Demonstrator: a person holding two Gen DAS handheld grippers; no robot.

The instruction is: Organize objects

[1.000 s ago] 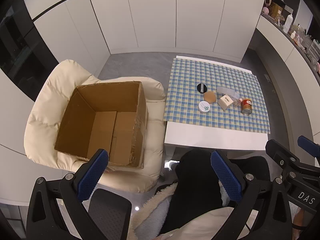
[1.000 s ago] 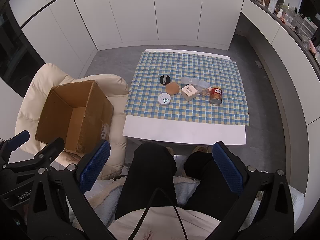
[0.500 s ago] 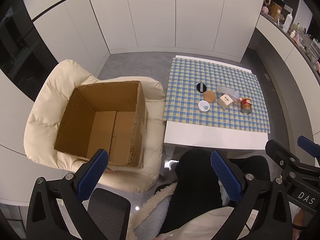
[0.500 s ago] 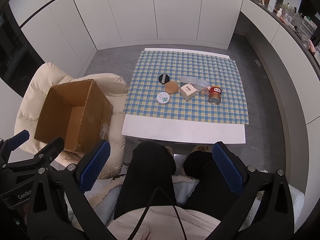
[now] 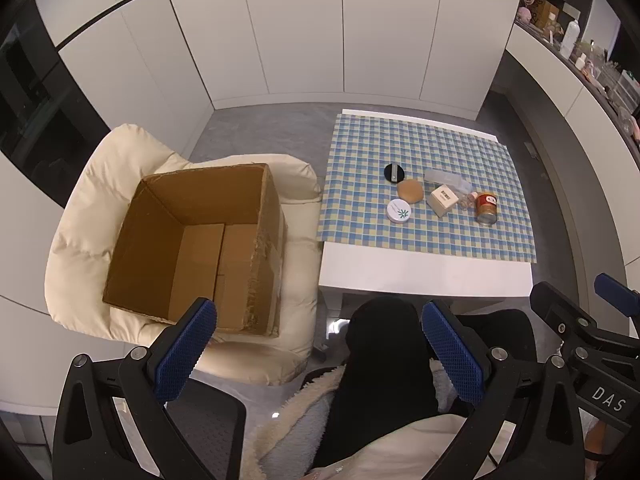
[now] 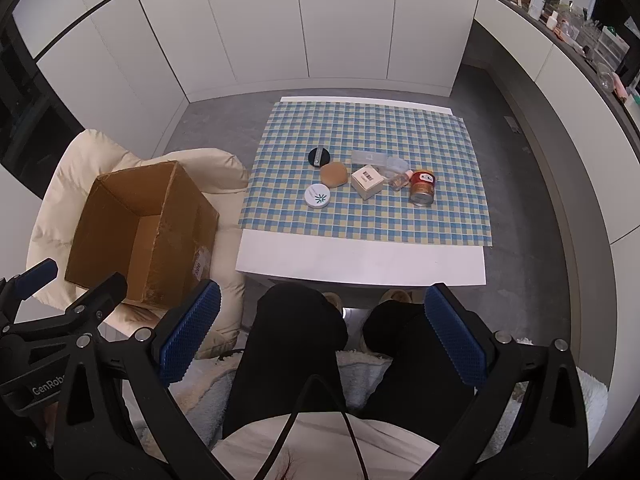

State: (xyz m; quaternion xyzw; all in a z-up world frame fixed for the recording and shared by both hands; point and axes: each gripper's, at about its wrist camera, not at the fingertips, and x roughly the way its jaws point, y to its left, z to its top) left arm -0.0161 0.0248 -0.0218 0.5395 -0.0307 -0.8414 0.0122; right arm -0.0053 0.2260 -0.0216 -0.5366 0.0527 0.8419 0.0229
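Several small items lie in a cluster on the checked cloth [image 6: 368,136]: a black round disc [image 6: 319,157], a tan puff [image 6: 334,173], a white round tin [image 6: 317,197], a small white box [image 6: 367,181], a clear plastic case [image 6: 370,157] and a red-and-gold can [image 6: 422,187]. An open, empty cardboard box [image 5: 200,244] sits on a cream armchair [image 5: 80,208] to the left. My left gripper [image 5: 318,350] and right gripper [image 6: 320,336] are both open, held high over the person's lap, far from the items.
The white low table [image 6: 360,256] stands before the seated person's black-clad legs [image 6: 296,344]. White cabinets line the back wall. A cluttered counter [image 6: 580,28] runs along the right. Grey floor surrounds the table.
Both views have drifted very slightly; the scene sits a touch lower and left. No object has moved and both grippers stay open.
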